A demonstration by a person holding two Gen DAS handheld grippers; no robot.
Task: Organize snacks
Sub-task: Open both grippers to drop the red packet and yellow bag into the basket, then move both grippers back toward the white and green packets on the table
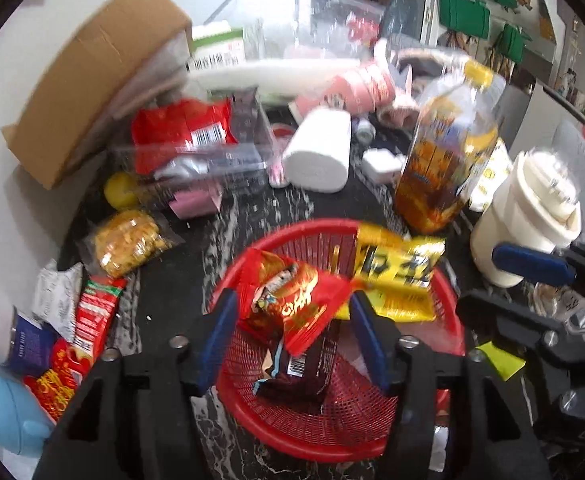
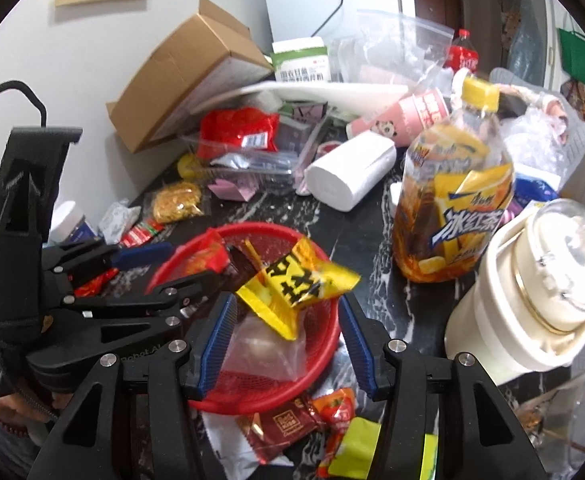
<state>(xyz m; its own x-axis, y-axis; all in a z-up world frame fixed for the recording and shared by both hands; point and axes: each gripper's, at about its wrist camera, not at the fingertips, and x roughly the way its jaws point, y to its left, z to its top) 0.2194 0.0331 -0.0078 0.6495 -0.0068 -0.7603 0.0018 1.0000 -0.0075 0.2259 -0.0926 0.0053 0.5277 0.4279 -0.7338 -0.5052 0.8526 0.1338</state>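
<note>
Left wrist view: your left gripper hangs spread, pinching nothing, over the red basket, red packet between its jaws, while your right gripper, also spread, frames the yellow packet.

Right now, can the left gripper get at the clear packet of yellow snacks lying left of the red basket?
Probably yes. The left gripper is open and holds nothing, above the red basket. The yellow snack packet lies apart on bare counter, nothing over it or between.
</note>
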